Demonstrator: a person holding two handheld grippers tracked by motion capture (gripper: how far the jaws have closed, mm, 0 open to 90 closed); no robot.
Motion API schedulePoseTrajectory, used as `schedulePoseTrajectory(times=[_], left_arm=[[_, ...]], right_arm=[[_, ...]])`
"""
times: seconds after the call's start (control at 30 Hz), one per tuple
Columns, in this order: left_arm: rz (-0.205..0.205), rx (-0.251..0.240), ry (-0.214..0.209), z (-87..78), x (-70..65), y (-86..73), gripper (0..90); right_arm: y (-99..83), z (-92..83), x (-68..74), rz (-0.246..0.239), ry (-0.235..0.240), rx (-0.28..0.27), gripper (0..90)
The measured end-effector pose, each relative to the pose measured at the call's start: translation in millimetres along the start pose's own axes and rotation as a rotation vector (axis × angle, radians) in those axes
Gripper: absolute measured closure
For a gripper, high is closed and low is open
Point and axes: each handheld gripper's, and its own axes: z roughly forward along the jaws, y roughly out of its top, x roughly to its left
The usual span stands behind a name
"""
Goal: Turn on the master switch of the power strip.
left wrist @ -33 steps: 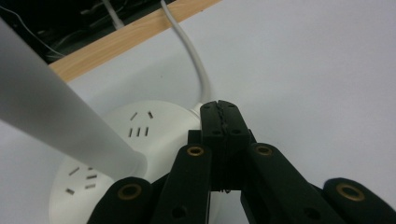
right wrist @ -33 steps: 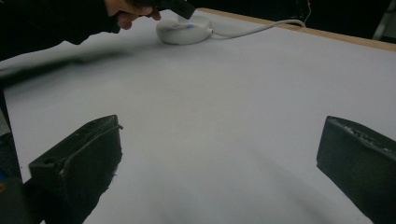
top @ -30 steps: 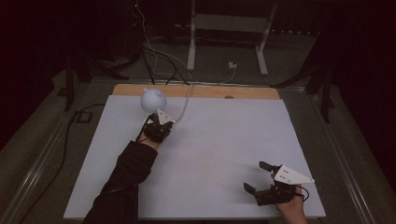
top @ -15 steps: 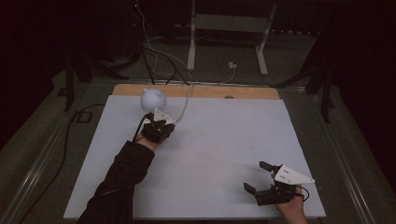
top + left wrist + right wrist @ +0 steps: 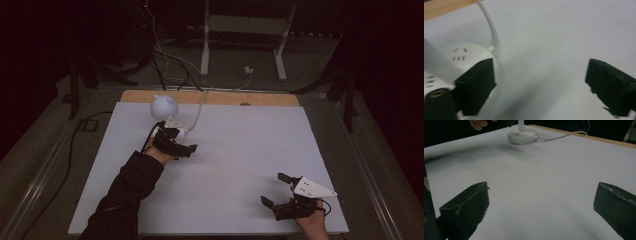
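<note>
My left gripper sits over the far left part of the white table sheet, jaws spread wide apart with nothing between them. Looking along it, one black jaw stands right against the round white base of the little lamp, the other hangs out over bare sheet, well off to the side. That base has socket slots on its top, and a white cord curls out of it toward the wooden edge of the table. From above, the lamp's round white head sits just beyond my left hand, near the far edge. My right gripper is down at the near right corner, well apart from the lamp, jaws wide open too and empty, pointing across the sheet. From there I see the lamp base far off, with its cord trailing away.
</note>
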Motion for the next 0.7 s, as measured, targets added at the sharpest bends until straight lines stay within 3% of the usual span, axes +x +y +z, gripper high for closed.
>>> schedulePoseTrajectory(times=[0.27,0.7], left_arm=[[0.032,0.006,-0.063,-9.6,-5.0,-2.8,0.3],[0.068,-0.005,-0.078,-30.7,-5.8,-22.8,0.3]], right_arm=[[0.2,0.2,0.4,0.0,0.002,-0.001,0.1],[0.8,0.2,1.6,-0.001,0.002,-0.002,0.1]])
